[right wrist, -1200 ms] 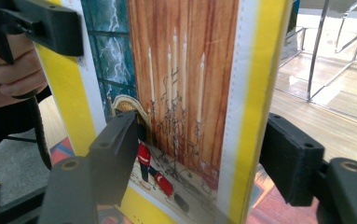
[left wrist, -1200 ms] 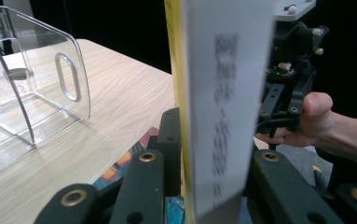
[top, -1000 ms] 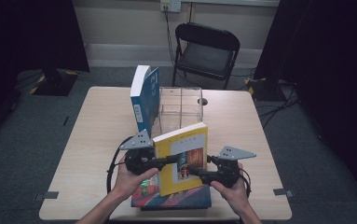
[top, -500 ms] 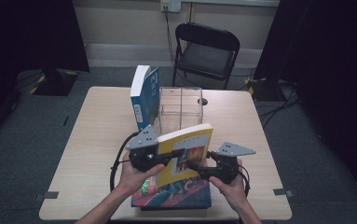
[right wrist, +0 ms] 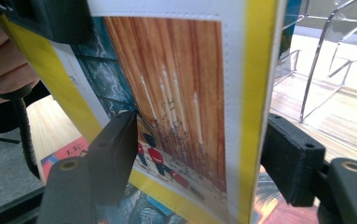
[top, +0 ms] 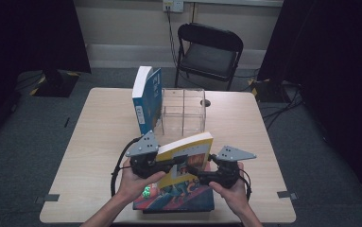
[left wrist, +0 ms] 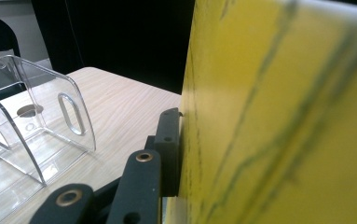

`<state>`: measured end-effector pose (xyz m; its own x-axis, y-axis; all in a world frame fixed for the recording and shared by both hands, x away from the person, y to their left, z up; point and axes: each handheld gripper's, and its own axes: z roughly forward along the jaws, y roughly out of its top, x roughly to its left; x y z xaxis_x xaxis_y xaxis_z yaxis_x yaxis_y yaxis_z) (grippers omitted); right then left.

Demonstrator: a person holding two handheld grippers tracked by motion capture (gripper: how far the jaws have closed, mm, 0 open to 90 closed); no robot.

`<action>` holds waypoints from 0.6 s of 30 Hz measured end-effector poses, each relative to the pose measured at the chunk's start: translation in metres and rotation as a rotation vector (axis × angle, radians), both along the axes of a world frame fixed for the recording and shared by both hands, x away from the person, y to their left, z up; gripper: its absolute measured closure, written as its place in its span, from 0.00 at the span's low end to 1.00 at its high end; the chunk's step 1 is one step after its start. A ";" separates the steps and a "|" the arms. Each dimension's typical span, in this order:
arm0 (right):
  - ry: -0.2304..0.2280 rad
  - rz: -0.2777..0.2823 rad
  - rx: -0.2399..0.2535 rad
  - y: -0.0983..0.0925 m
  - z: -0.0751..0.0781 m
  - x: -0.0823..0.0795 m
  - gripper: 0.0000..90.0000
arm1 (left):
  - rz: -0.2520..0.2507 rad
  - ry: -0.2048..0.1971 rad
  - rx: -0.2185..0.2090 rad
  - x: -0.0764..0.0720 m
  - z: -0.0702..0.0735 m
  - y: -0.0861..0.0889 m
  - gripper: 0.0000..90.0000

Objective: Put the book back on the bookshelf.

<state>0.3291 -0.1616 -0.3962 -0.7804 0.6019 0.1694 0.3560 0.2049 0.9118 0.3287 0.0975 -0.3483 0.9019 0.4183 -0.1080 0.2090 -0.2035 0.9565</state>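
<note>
Here a yellow book (top: 186, 156) is held tilted above the colourful book (top: 176, 196) lying flat at the near table (top: 98, 142) edge. The left gripper (top: 162, 165) is clamped on its glossy cover; the right gripper (top: 200, 171), jaws just opening, stands loose around its edge. Probably it must next be stood in the clear plastic rack (top: 183, 111), beside the upright blue book (top: 146, 99).

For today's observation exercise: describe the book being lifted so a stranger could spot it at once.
Start at the wooden table and find the clear plastic rack at its middle. Nearer the person, the yellow book is held tilted between two grippers above a flat book. Its yellow border sets it apart from the upright blue book.
</note>
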 end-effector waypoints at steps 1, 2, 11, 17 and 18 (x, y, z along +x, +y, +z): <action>0.002 0.000 0.003 0.000 0.000 0.000 0.36 | -0.006 0.000 -0.002 0.000 0.000 0.000 0.79; 0.002 0.000 0.003 0.000 0.000 0.000 0.36 | -0.006 -0.003 0.001 0.000 0.000 0.000 0.79; -0.006 -0.013 -0.015 0.002 0.000 -0.001 0.35 | -0.026 0.044 0.001 0.002 0.001 0.000 0.67; -0.006 -0.012 -0.009 0.002 0.000 0.001 0.37 | 0.026 0.000 0.048 0.000 0.002 0.000 0.82; -0.006 -0.010 -0.005 0.001 -0.001 0.001 0.38 | 0.023 -0.006 0.056 -0.001 0.003 -0.001 0.83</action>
